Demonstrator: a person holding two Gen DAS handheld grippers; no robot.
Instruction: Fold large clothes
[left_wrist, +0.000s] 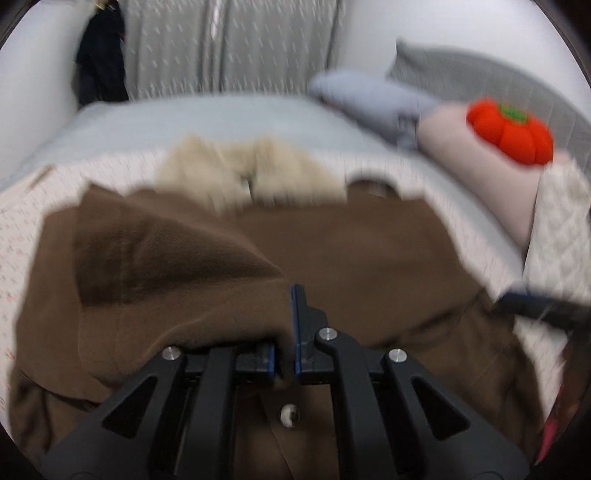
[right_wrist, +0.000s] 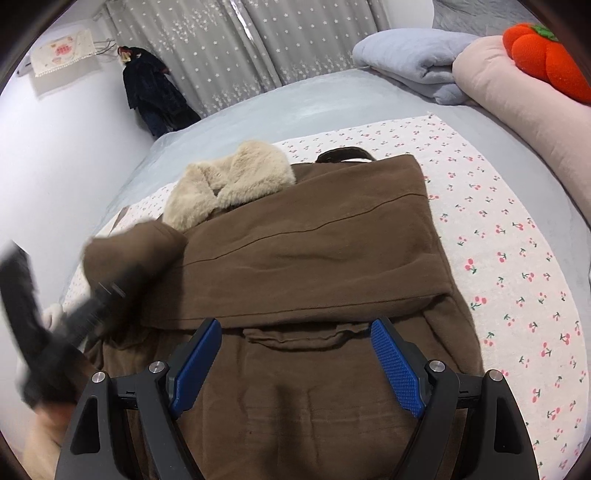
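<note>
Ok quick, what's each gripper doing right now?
Left gripper: shut on a fold of the brown coat.
Right gripper: open, holding nothing, above the coat.

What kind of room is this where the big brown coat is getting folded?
Most likely a bedroom. The brown coat lies on a wide bed with a cherry-print sheet, folded blankets and a pink pillow sit at one end, and star-patterned curtains hang behind.

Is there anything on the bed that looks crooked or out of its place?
Nothing looks damaged or spilled. Only the brown coat is uneven: its right side lies folded flat, while the left sleeve is lifted in the shut left tongs. The right tongs hang open above it.
</note>
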